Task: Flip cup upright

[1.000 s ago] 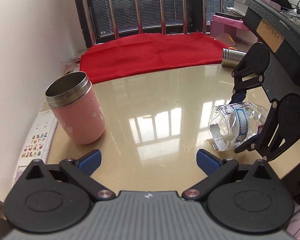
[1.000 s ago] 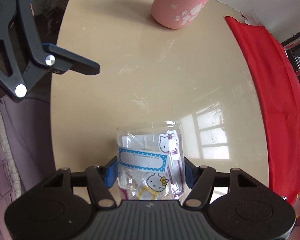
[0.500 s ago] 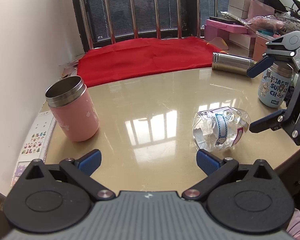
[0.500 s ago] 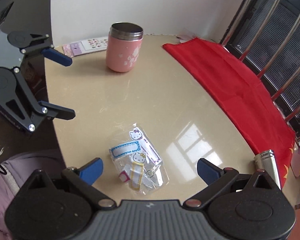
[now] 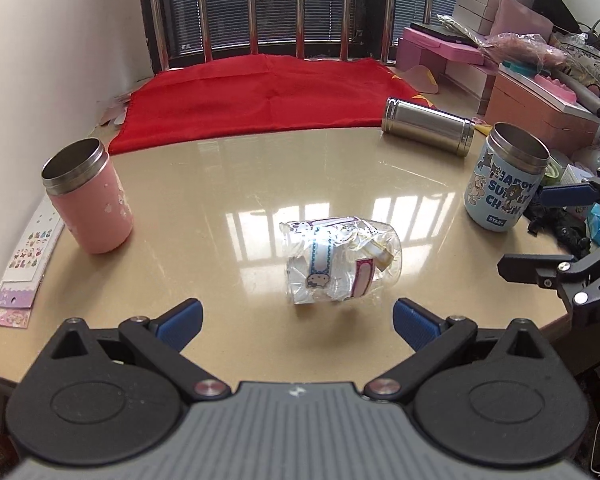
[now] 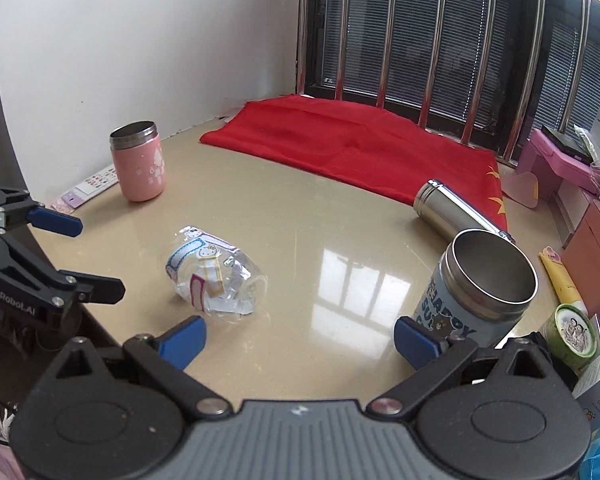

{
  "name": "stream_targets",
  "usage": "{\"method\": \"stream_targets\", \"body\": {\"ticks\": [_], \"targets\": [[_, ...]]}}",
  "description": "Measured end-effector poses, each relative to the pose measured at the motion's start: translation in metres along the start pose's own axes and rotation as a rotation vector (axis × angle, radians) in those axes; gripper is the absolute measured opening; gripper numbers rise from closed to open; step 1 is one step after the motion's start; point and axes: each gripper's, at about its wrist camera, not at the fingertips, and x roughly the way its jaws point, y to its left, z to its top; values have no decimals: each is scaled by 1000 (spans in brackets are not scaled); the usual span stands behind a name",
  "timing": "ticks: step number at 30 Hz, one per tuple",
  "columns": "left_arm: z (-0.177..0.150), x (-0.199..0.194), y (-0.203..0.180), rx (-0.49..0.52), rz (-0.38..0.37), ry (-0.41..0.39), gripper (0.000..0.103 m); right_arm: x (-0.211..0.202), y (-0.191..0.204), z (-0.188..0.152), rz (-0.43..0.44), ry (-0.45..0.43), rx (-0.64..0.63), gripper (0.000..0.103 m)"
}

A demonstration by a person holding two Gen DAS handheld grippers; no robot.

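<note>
Clear crumpled plastic sticker-covered cup (image 5: 342,264) lies sideways mid-surface (image 5: 220,184); left hand-held gripper (image 5: 296,316) and right hand-held gripper (image 6: 296,334) both spread wide, empty; approach-and-grasp step pending.

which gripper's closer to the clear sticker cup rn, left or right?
Left, narrowly. The left gripper faces the clear sticker cup lying on its side just ahead, open. The right gripper is open too, with the cup ahead and off to its left.

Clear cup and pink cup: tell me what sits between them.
Nothing. In both wrist views only bare tabletop lies between the clear cup, on its side, and the upright pink cup.
</note>
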Motion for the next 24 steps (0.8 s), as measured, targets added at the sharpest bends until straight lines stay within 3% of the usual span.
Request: {"method": "stream_targets", "body": {"ticks": [6,10,14,18,21,24], "targets": [[16,3,-37,-86,44,14,103,-12,-29,-22,-1,-16,-14,101],[18,7,-55,-4,105,-1,103,-19,-43,-28,24,-39,-9,101],[18,14,-63,229,165,-6,103,-19,-50,-34,49,-55,7,101],[14,35,-74,624,172,19,103,-10,-50,-35,50,-43,17,101],[12,53,-80,852,136,35,103,-4,-47,-36,36,-27,25,101],[13,73,-78,989,7,99,103,1,-46,-37,14,-2,38,101]]}}
